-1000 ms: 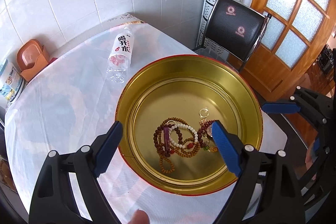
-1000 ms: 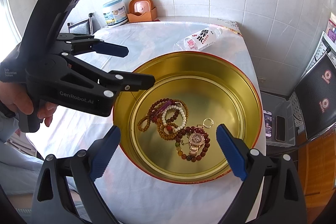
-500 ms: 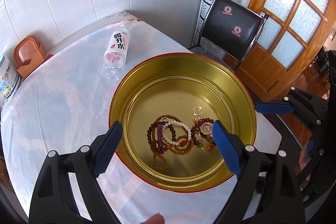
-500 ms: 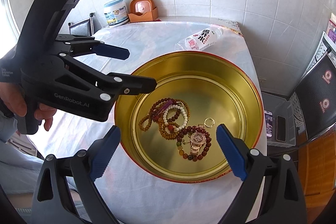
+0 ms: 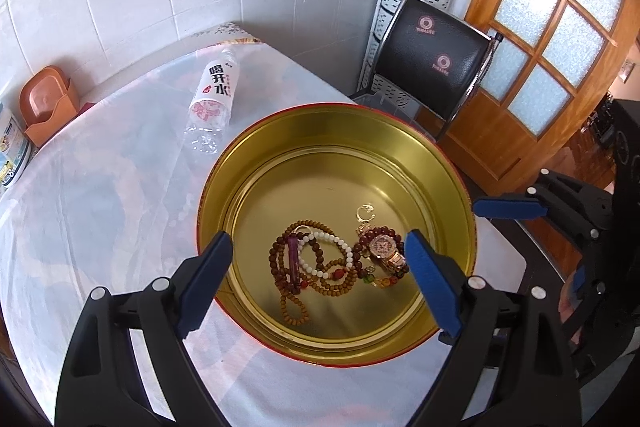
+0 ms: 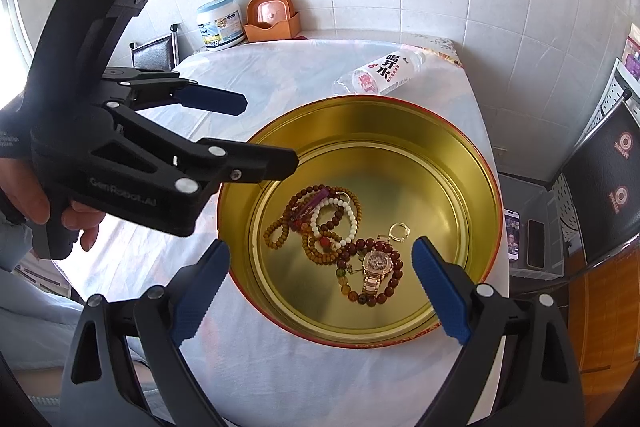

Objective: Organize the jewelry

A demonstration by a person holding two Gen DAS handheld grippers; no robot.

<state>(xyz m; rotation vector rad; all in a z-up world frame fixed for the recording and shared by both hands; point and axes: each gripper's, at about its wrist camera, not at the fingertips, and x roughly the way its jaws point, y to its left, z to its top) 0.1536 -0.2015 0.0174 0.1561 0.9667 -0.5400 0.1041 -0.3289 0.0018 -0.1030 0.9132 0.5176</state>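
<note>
A tangle of jewelry lies on the floor of a round gold-coloured metal tin with a red outer rim (image 5: 460, 187), heaped toward six o'clock of the tin in the left wrist view. One rose-gold wristwatch with a studded face (image 5: 383, 247) sits at the three o'clock side of the heap, ringed by one dark red bead bracelet (image 6: 390, 281). One small gold open ring (image 5: 366, 214) lies just beside the watch at twelve o'clock, apart from the beads. One white bead bracelet (image 5: 334, 249), at least one long brown wooden bead string (image 5: 294, 309) and one purple tube-shaped piece (image 5: 293, 259) are knotted together at the nine o'clock side; the exact number of brown strands cannot be told.

The left gripper (image 5: 318, 287) hangs above the tin, its blue-padded jaws spread wide with nothing between them. The right gripper (image 6: 320, 285) likewise stands wide and empty over the tin's near edge. A person's hand (image 6: 30, 199) grips the left tool's handle.

The tin rests on a table under a white cloth (image 5: 100, 207). At eleven o'clock of the tin lies one clear plastic water bottle with a white label (image 5: 212, 99), on its side. Farther off stand one orange plastic holder (image 6: 272, 19) and one white tub with a blue lid (image 6: 220, 23).
</note>
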